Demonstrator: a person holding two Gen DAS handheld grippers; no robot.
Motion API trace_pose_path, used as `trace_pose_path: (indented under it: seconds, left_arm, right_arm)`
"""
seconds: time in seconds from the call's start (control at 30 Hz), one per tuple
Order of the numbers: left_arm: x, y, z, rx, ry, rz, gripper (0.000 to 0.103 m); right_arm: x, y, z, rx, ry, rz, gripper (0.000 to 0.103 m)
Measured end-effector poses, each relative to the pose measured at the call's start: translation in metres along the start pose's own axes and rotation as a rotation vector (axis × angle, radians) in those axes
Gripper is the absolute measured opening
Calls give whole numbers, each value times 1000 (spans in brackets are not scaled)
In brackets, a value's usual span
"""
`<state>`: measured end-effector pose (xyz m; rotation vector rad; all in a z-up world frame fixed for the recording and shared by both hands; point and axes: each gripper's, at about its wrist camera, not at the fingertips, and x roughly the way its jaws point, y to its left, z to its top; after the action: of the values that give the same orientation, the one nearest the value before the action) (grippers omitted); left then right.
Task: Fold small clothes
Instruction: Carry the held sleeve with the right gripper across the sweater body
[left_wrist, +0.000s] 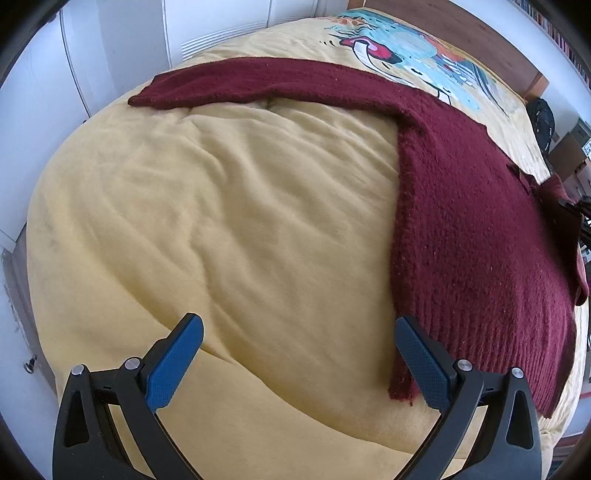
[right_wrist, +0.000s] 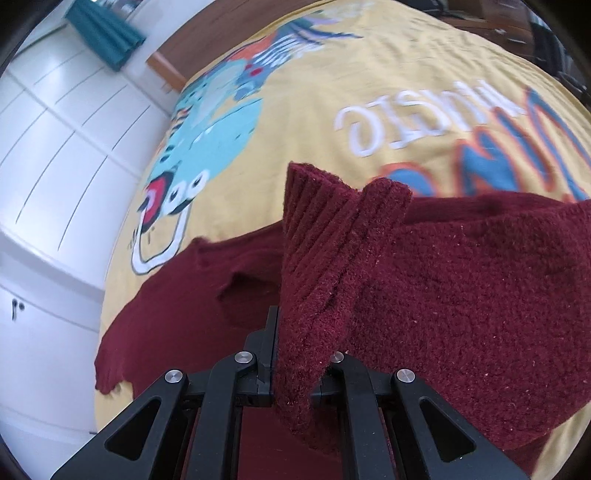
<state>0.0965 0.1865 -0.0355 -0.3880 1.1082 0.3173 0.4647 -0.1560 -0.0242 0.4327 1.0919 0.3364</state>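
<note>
I saw one maroon sweater (left_wrist: 480, 221) on the yellow duvet (left_wrist: 221, 221); my left gripper (left_wrist: 299, 362) gaped empty, my right gripper (right_wrist: 275, 332) pinched its cuff (right_wrist: 317, 277).

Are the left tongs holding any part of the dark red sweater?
No, the left tongs stand wide open above the yellow bed cover, and the sweater only lies beside one blue pad.

I see the maroon knit sweater (left_wrist: 480, 229) spread flat, one sleeve (left_wrist: 258, 83) stretching toward ten o'clock, its other cuff (right_wrist: 325, 236) lifted.
</note>
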Motion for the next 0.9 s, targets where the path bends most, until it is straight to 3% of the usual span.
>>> trace_pose_path:
  seconds: [0.27, 0.5, 0.9]
  left_arm:
    - [-14, 6, 8, 13, -33, -19, 102]
    - [-16, 15, 12, 1, -40, -21, 102]
    - [-18, 17, 12, 4, -41, -30, 102]
  right_arm:
    - [40, 73, -22, -79, 53, 58, 9]
    - [65, 114, -45, -145, 102, 98, 9]
    - [102, 156, -89, -285, 169, 27, 14]
